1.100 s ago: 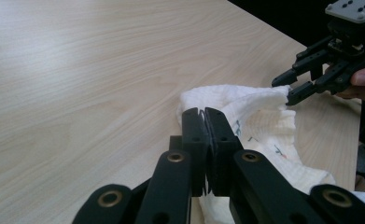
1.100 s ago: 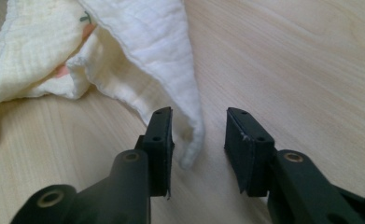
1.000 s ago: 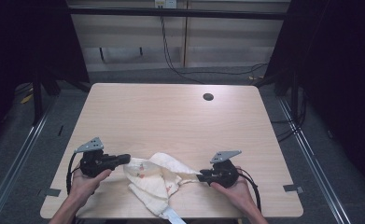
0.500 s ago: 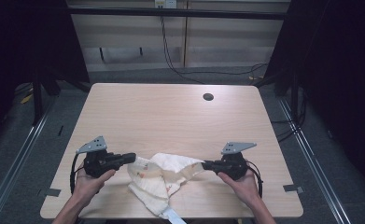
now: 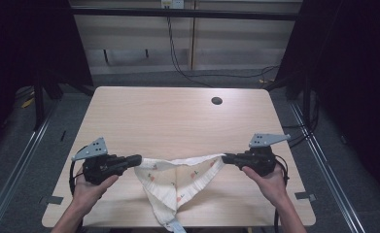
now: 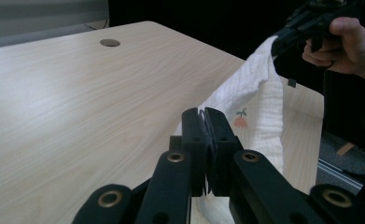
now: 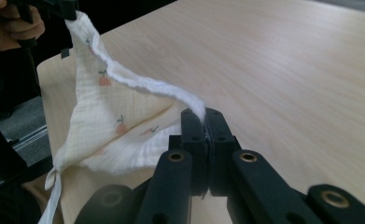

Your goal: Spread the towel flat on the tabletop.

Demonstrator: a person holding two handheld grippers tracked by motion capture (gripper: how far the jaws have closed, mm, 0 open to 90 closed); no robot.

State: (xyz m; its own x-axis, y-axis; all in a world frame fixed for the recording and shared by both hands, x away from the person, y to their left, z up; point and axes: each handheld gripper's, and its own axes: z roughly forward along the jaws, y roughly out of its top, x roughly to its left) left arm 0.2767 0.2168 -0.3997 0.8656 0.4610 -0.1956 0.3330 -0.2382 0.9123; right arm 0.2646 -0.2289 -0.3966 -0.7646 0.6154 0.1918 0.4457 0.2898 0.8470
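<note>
Pale wooden table (image 5: 178, 121) in dark room, round hole (image 5: 216, 101) at 1 o'clock, left gripper (image 5: 135, 159) and right gripper (image 5: 226, 158) level, wide apart, each clamped on a corner of the white fruit-print muslin cloth (image 5: 178, 182) at 6 o'clock.

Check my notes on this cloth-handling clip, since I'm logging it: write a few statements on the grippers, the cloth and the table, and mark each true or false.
1. The left gripper is shut on a corner of the cloth. True.
2. The right gripper hangs open above the cloth. False: it is shut on the cloth's other corner.
3. The cloth is plain white. False: it bears small orange fruit prints.
4. The cloth's top edge spans between the two grippers, its middle sagging towards the table. True.
5. A mug stands at the table's far edge. False: only a round dark hole is there.
</note>
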